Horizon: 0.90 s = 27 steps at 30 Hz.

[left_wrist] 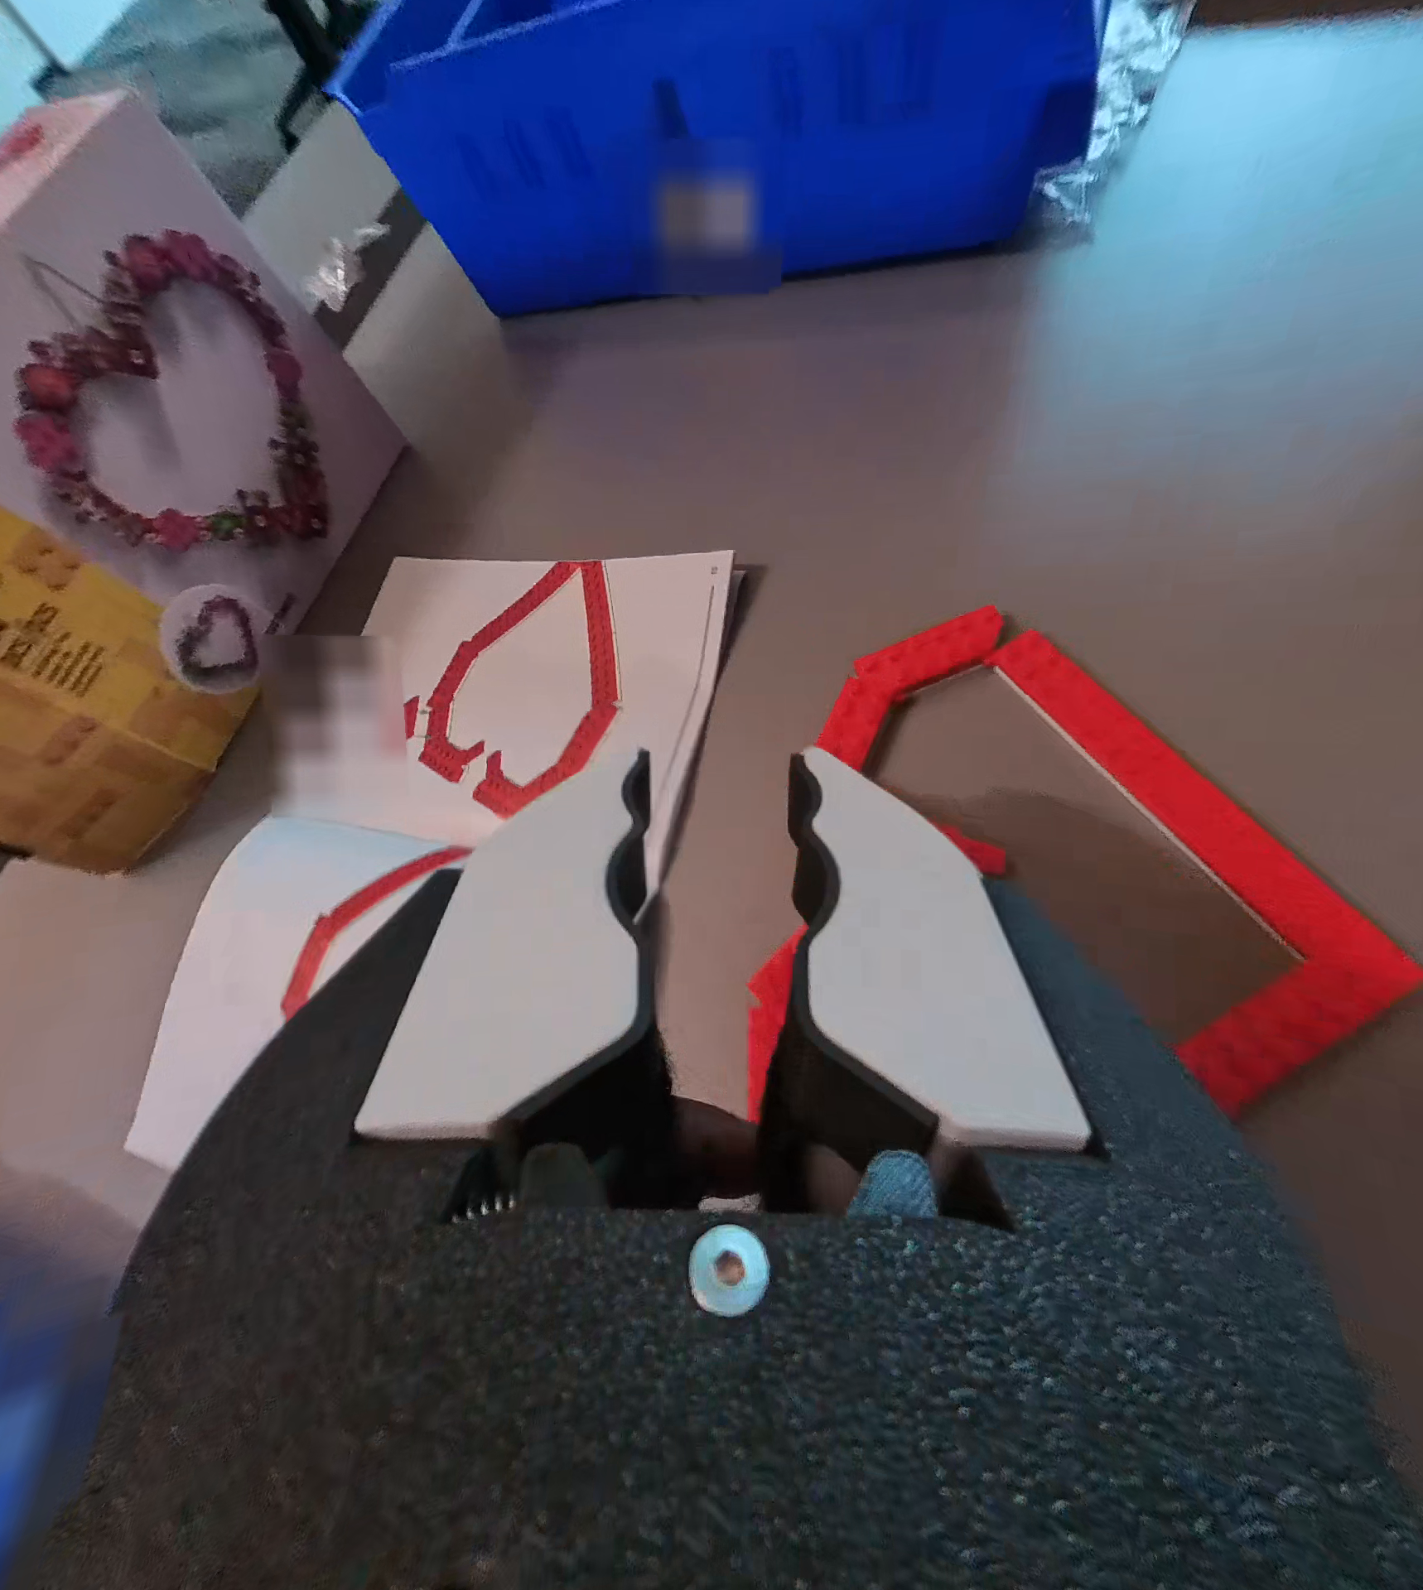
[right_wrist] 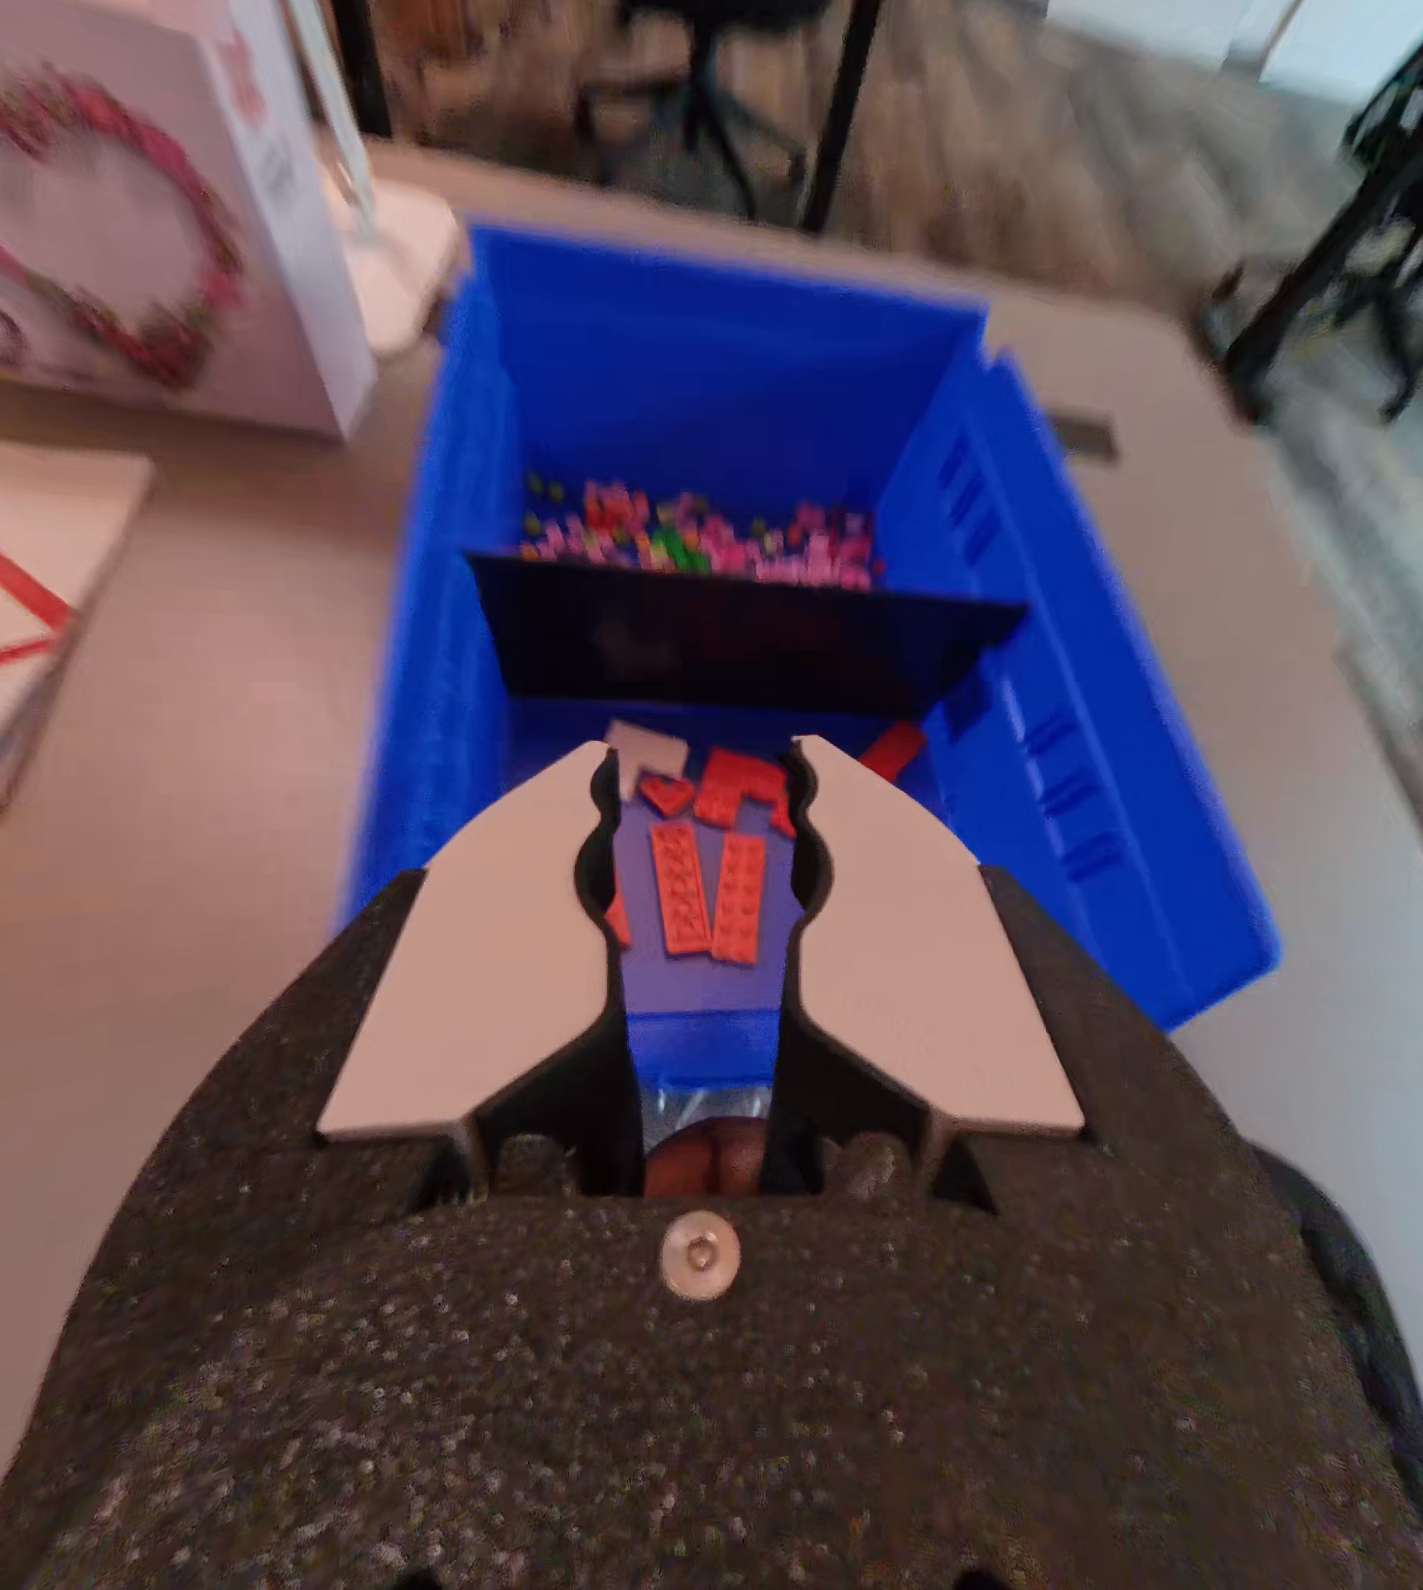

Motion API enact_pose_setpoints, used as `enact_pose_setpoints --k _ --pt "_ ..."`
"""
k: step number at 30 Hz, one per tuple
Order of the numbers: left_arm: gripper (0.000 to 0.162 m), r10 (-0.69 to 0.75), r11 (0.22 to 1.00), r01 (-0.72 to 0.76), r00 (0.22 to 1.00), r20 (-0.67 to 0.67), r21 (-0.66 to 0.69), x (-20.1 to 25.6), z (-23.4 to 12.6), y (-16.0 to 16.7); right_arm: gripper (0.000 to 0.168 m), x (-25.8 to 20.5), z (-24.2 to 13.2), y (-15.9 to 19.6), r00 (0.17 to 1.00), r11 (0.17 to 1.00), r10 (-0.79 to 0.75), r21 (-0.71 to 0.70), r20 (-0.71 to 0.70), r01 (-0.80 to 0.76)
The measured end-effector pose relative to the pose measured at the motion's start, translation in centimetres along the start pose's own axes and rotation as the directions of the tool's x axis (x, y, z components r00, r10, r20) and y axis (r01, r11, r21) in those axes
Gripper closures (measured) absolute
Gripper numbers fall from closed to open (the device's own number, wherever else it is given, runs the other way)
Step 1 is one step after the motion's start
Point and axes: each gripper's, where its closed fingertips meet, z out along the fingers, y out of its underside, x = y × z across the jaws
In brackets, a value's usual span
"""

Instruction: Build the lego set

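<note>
Nearest my lens in the left wrist view, the left gripper (left_wrist: 718, 779) hangs with its grey fingers spread and nothing between them. Just right of the right finger, partly hidden under it, lies the red plastic heart-shaped frame of flat lego plates (left_wrist: 1207, 826) on the brown tabletop (left_wrist: 863, 447). Left of the left finger lies the open white instruction booklet (left_wrist: 536, 680); beyond it stands the white product box printed with a flower heart (left_wrist: 157, 387).

The right gripper (right_wrist: 701, 757) is likewise spread and empty, above the near compartment of the blue plastic bin (right_wrist: 1078, 774). Between its fingertips I see loose red studded lego plates (right_wrist: 704, 890).

Judgement: the plates are light, rigid and thin, probably slick; I would pinch one across its long edges. The frame looks stiff, but its joints may part, so I would hold a straight run, not a corner.

Only the right view shows the bin's black divider (right_wrist: 742, 641) and the small pink and green pieces (right_wrist: 708, 538) behind it. Only the left view shows the frame.
</note>
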Motion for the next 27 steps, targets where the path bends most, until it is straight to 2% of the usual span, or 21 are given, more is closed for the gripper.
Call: enact_pose_setpoints --k 2,4,6,8,9,12,15,18,24,27 --pt "0.132 0.014 0.999 -0.015 0.999 -0.042 -0.031 -0.5 2.3 -0.6 0.136 -2.3 -2.2 -3.1 0.997 0.987 -0.06 0.155 0.044 0.052" --pt "0.132 0.024 0.998 -0.031 0.993 -0.116 -0.06 -0.2 4.9 -1.2 0.141 -7.2 -4.4 -5.7 0.968 0.951 -0.148 0.299 0.203 0.083" --pt "0.135 0.039 0.993 -0.057 0.986 -0.162 -0.108 -0.2 7.5 -1.0 0.142 -14.2 -6.1 -6.1 0.851 0.93 -0.255 0.358 0.459 0.085" --pt "0.139 0.038 0.986 -0.064 0.985 -0.167 -0.152 -0.6 9.6 -0.5 0.139 -19.9 -6.2 -4.0 0.699 0.945 -0.295 0.306 0.651 0.114" --pt "0.139 0.04 0.983 -0.07 0.984 -0.171 -0.171 -0.7 10.4 -0.2 0.138 -21.5 -5.1 -2.9 0.676 0.951 -0.296 0.273 0.675 0.144" --pt "0.136 0.05 0.974 -0.09 0.981 -0.189 -0.209 -0.6 11.6 0.7 0.137 -23.2 -0.7 0.6 0.687 0.959 -0.28 0.155 0.67 0.239" --pt "0.139 0.029 0.98 -0.07 0.976 -0.217 -0.185 -0.6 11.8 1.0 0.135 -24.1 1.5 2.6 0.673 0.971 -0.194 0.043 0.713 0.235" --pt "0.148 -0.018 0.99 -0.022 0.96 -0.278 -0.137 -0.5 11.5 1.1 0.134 -24.3 2.6 3.1 0.676 0.976 -0.146 -0.004 0.722 0.216" --pt "0.154 -0.091 0.995 0.076 0.937 -0.338 -0.059 -0.6 10.9 0.8 0.136 -24.3 4.0 3.7 0.681 0.969 -0.149 -0.031 0.717 0.245" --pt "0.154 -0.12 0.993 0.107 0.924 -0.362 -0.055 -0.6 10.8 0.7 0.144 -24.8 4.2 3.1 0.665 0.976 -0.147 -0.003 0.732 0.219"
